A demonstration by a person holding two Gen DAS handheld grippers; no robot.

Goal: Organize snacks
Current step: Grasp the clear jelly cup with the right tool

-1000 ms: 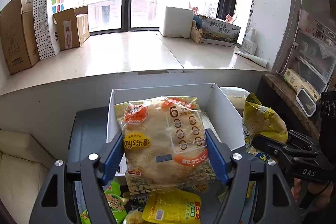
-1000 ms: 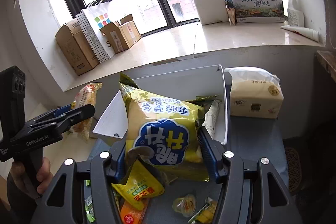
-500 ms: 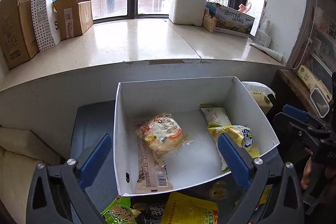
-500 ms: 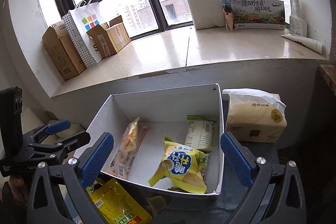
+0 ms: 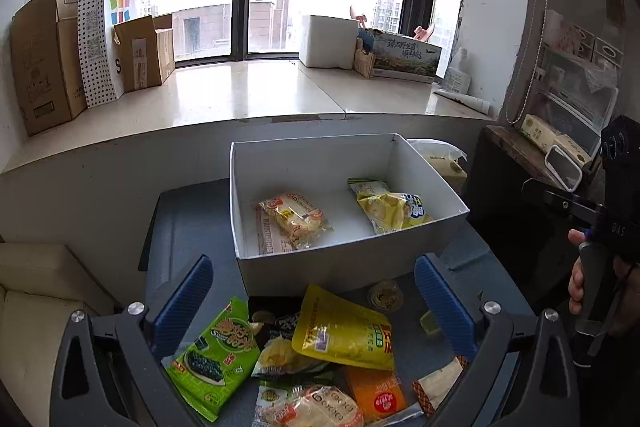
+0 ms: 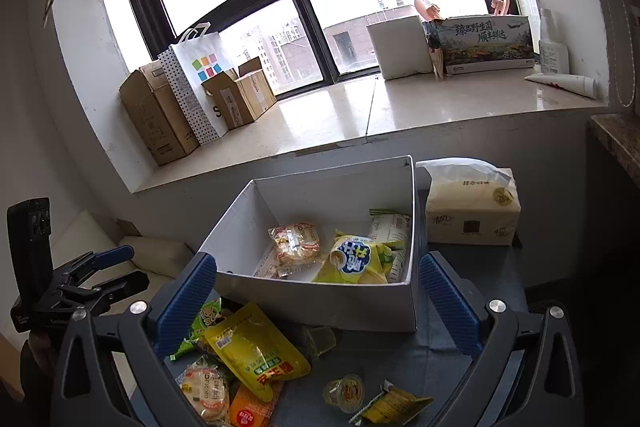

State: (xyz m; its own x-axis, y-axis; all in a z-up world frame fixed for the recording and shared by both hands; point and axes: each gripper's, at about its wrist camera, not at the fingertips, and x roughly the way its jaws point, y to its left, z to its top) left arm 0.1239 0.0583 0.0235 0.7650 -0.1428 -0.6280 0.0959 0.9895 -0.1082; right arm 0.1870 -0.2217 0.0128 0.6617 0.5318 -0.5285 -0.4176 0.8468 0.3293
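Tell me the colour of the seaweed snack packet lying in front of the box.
Bright green, seaweed packet; clearest in the left wrist view.

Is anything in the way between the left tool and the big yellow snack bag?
Nothing visible blocks it. The left tool is open and empty, and the yellow bag lies on top of the snack pile, in front of the white box.

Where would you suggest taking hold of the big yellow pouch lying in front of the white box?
Probably from above, fingers across the narrower width of the yellow pouch near its middle. It lies flat and tilted on other packets, top face clear; its lower end overlaps the orange packet.
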